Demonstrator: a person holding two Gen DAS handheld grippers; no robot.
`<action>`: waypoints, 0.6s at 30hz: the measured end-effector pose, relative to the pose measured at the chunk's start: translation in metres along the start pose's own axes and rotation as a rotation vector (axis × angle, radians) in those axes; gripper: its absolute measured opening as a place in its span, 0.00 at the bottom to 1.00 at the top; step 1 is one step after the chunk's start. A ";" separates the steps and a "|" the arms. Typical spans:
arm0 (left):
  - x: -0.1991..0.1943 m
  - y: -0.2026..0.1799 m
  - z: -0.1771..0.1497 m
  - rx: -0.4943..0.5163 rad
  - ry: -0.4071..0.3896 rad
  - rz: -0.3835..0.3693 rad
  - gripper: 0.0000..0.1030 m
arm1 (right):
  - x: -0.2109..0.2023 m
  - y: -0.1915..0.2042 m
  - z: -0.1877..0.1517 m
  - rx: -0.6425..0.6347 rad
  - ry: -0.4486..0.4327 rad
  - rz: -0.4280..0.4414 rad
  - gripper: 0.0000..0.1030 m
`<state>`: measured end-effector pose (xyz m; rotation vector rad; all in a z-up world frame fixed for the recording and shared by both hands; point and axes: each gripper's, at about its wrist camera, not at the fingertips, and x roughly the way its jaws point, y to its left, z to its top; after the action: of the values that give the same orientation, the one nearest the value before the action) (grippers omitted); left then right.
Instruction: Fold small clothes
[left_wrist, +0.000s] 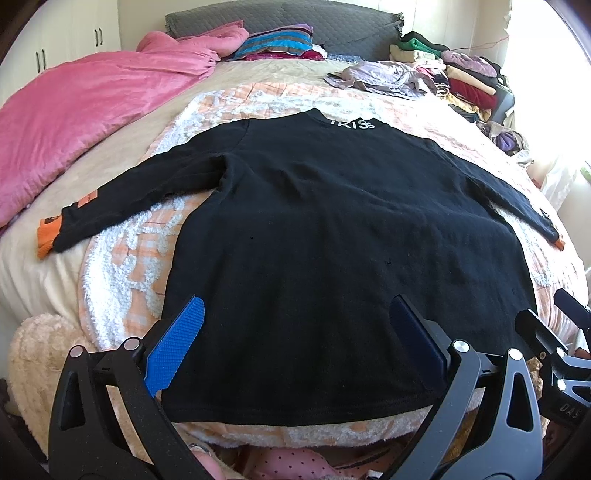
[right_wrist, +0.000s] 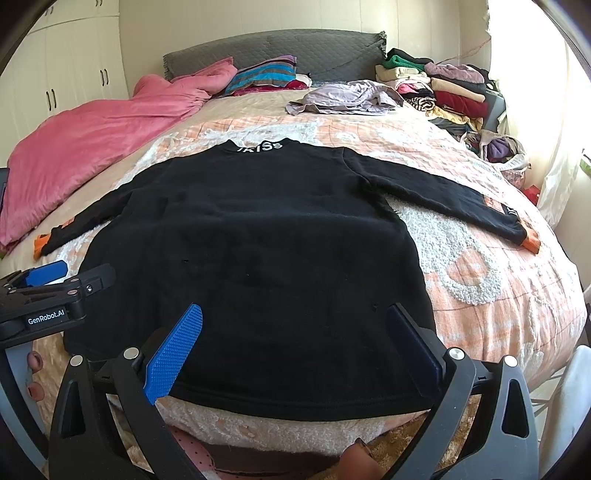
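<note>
On bed blanket (left_wrist: 122, 273): black sweater (left_wrist: 332, 240) flat; hem beneath both wide-open, empty tongs, left (left_wrist: 299, 317), right (right_wrist: 295, 321).

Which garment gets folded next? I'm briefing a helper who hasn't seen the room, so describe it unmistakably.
Start at the bed with the peach and white blanket; the black sweater lies spread flat in the middle of it, sleeves out to both sides. Unlike the pink quilt and the stacked clothes near the headboard, it has orange cuffs and white lettering on its collar.
</note>
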<state>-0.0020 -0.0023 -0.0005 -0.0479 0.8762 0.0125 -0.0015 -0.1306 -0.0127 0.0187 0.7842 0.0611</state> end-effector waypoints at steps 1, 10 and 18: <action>0.000 0.000 0.000 0.001 0.000 0.000 0.92 | 0.000 0.000 0.000 -0.001 -0.001 0.000 0.96; 0.000 0.000 0.000 0.001 -0.002 -0.002 0.92 | -0.001 0.001 0.002 -0.006 -0.005 -0.002 0.96; 0.000 -0.001 0.001 0.003 -0.005 -0.006 0.92 | -0.002 0.002 0.003 -0.006 -0.006 -0.002 0.96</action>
<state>-0.0012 -0.0028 0.0004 -0.0482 0.8712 0.0057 -0.0014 -0.1290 -0.0092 0.0121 0.7778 0.0615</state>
